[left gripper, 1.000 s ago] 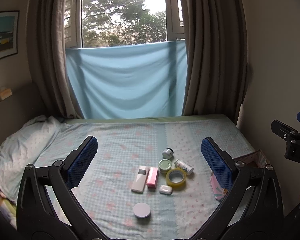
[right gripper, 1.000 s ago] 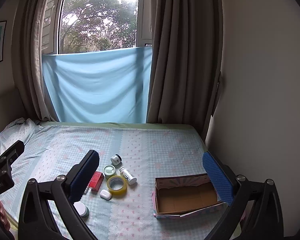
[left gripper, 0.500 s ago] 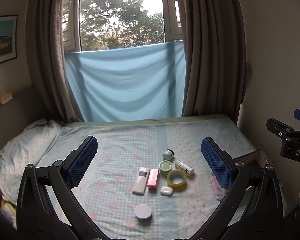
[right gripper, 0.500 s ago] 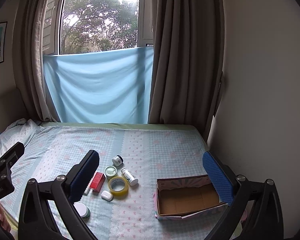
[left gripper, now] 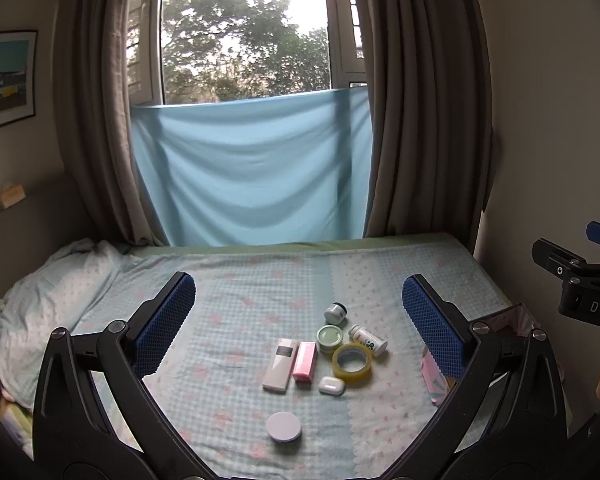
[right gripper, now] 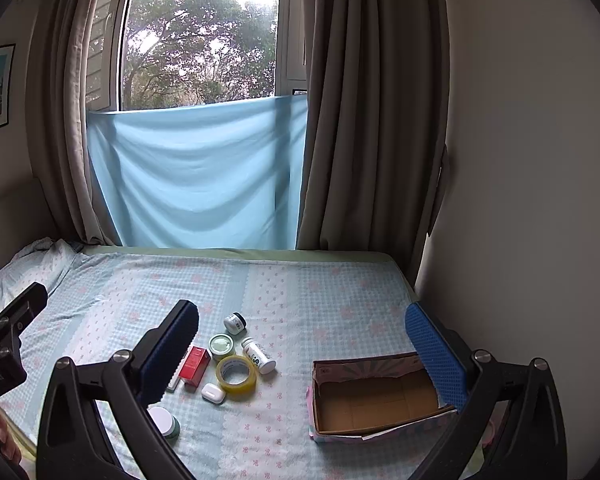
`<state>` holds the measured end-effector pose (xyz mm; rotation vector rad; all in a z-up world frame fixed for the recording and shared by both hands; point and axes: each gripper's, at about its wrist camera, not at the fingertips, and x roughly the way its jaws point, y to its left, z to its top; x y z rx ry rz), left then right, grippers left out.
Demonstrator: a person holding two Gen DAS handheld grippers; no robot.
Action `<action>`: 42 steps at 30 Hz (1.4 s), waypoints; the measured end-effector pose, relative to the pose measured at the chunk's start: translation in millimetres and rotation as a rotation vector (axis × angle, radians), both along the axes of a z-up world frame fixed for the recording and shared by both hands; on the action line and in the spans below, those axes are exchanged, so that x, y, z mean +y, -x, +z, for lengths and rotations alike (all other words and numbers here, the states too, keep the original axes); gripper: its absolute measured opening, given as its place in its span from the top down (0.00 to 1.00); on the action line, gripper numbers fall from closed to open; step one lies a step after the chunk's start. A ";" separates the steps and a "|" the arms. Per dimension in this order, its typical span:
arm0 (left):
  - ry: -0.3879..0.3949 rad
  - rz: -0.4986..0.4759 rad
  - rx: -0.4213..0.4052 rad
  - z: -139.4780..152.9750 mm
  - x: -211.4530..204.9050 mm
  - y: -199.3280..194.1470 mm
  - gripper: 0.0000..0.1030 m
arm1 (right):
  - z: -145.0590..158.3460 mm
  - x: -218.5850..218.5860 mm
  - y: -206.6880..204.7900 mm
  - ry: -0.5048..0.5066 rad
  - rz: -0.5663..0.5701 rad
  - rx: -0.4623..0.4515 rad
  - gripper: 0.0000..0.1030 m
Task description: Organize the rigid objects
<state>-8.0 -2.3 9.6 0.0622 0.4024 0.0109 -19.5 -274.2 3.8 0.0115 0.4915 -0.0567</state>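
Several small items lie grouped on the bed: a white remote (left gripper: pixel 279 365), a pink box (left gripper: pixel 304 361) that looks red in the right wrist view (right gripper: pixel 195 365), a yellow tape roll (left gripper: pixel 352 361) (right gripper: pixel 236 373), a white earbud case (left gripper: pixel 331 385) (right gripper: pixel 213 393), a green-lidded jar (left gripper: pixel 329 337) (right gripper: pixel 221 345), a white bottle lying down (left gripper: pixel 367 339) (right gripper: pixel 259 355), a dark-capped small jar (left gripper: pixel 335 312) (right gripper: pixel 235 322) and a round white lid (left gripper: pixel 283 426). An empty cardboard box (right gripper: pixel 374 396) sits to their right. My left gripper (left gripper: pixel 298 320) and right gripper (right gripper: pixel 300 354) are open, empty and held above the bed.
The bed (right gripper: pixel 320 292) has a blue-and-pink patterned sheet, with a rumpled blanket (left gripper: pixel 40 292) at the left. A wall (right gripper: pixel 520 200) borders the bed on the right. Curtains and a blue cloth (left gripper: pixel 252 176) hang below the window behind.
Both grippers have tilted slightly, so the items sit a little differently in view. Nothing on the bed has moved and both grippers stay open.
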 end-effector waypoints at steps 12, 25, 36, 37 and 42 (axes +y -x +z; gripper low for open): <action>-0.026 0.013 -0.038 3.4 -2.1 4.4 0.00 | 0.8 -2.7 -1.0 -0.003 0.005 -0.014 0.00; -0.028 0.024 -0.049 2.3 -0.5 5.4 0.00 | 0.8 -3.1 -0.3 0.000 0.010 -0.027 0.00; -0.002 0.020 -0.039 1.8 4.0 4.3 0.00 | 1.3 -1.6 -0.1 -0.004 0.009 -0.030 0.00; -0.001 0.019 -0.039 2.0 4.0 4.2 0.00 | 1.0 -1.3 -0.3 -0.004 0.009 -0.032 0.00; -0.001 0.025 -0.041 2.5 2.6 3.2 0.00 | 1.1 -1.4 -2.6 -0.003 0.012 -0.033 0.00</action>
